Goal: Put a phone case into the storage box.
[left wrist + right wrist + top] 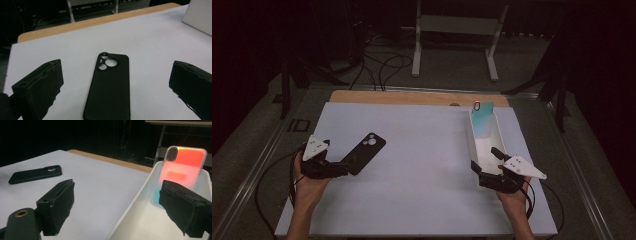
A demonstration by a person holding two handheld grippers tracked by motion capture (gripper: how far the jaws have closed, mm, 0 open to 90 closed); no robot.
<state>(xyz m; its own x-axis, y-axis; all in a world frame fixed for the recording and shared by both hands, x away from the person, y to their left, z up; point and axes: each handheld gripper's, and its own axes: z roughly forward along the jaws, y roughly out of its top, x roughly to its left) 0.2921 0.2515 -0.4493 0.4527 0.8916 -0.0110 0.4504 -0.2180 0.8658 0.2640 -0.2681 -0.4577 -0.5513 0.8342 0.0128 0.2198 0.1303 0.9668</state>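
Nearest the bottom edge of the high view: two forearms, each hand around a gripper. Left gripper [343, 167] low on the white table [422, 165], jaws spread wide and released, gripping nothing. Between those jaws in the left gripper view, flat on the table, back up: black phone case [110, 86], camera cutout at the far end, untouched on both sides; in the high view, lying aslant just beyond the left gripper. Right gripper [486, 159] at the near end of the white tray [472, 145], likewise spread and empty, one jaw outside the tray wall over the table, the other over the tray's inside. Farther along, at the tray's far end, leaning upright against the end wall: iridescent phone case [183, 167], orange-pink above and teal below in the right gripper view, well apart from the jaws. Beyond the table's wooden far edge [412, 97]: dark floor, cables, a white metal stand [457, 30].
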